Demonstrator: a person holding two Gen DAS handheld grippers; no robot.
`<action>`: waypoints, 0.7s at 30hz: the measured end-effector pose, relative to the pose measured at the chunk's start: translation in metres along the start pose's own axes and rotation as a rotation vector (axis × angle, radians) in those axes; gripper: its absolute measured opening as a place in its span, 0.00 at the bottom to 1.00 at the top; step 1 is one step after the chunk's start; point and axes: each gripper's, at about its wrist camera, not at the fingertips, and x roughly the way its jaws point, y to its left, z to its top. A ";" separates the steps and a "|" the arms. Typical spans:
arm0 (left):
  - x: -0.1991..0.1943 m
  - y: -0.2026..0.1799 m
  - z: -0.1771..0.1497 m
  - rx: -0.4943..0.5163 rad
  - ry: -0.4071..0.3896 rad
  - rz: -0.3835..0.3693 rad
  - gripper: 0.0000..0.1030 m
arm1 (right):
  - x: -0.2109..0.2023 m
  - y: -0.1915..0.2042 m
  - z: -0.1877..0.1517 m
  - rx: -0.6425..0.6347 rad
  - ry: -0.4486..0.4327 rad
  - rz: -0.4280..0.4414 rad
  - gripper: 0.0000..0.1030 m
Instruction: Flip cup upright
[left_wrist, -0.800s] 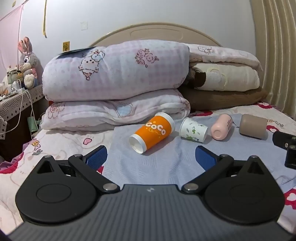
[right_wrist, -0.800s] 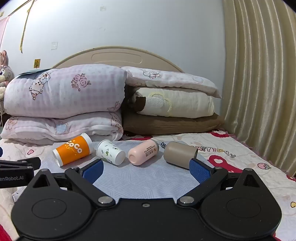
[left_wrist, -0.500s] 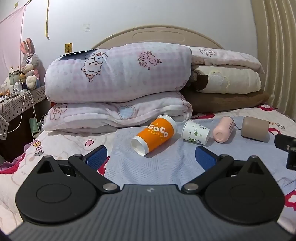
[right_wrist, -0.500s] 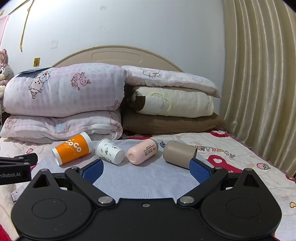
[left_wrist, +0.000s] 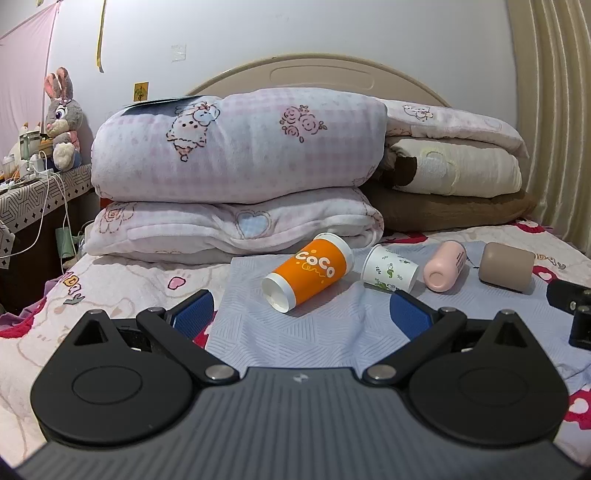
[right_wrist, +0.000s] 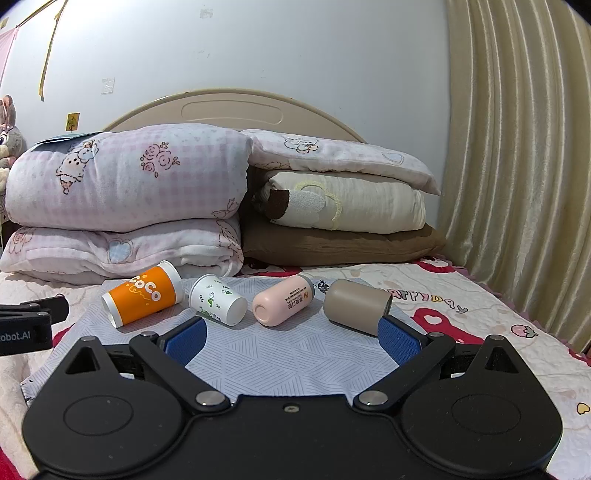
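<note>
Several cups lie on their sides in a row on a pale blue mat (left_wrist: 314, 332) (right_wrist: 295, 350) on the bed: an orange "CoCo" cup (left_wrist: 308, 273) (right_wrist: 142, 295), a white leaf-print cup (left_wrist: 389, 273) (right_wrist: 218, 299), a pink cup (left_wrist: 443, 271) (right_wrist: 282, 301) and a tan cup (left_wrist: 506, 267) (right_wrist: 356, 306). My left gripper (left_wrist: 301, 315) is open and empty, short of the orange cup. My right gripper (right_wrist: 291, 338) is open and empty, short of the pink and tan cups.
Folded pink quilts (left_wrist: 236, 158) and cream and brown bedding (right_wrist: 340, 218) are stacked behind the cups against the headboard (right_wrist: 229, 110). A curtain (right_wrist: 517, 147) hangs at right. A side table with a plush rabbit (left_wrist: 61, 118) and cables stands at left.
The left gripper has pulled back and risen slightly, so the cups sit lower and farther in its view. The right gripper has shifted slightly. No cup has moved.
</note>
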 end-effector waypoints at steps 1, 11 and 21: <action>0.000 0.000 0.000 0.000 0.001 -0.001 1.00 | 0.000 0.000 0.000 0.000 0.000 0.000 0.98; -0.001 -0.005 0.001 -0.006 -0.019 -0.008 1.00 | -0.001 -0.002 -0.002 0.000 0.001 0.000 0.98; -0.003 -0.005 0.000 -0.016 -0.028 -0.016 1.00 | -0.001 -0.003 -0.002 0.001 0.003 -0.001 0.98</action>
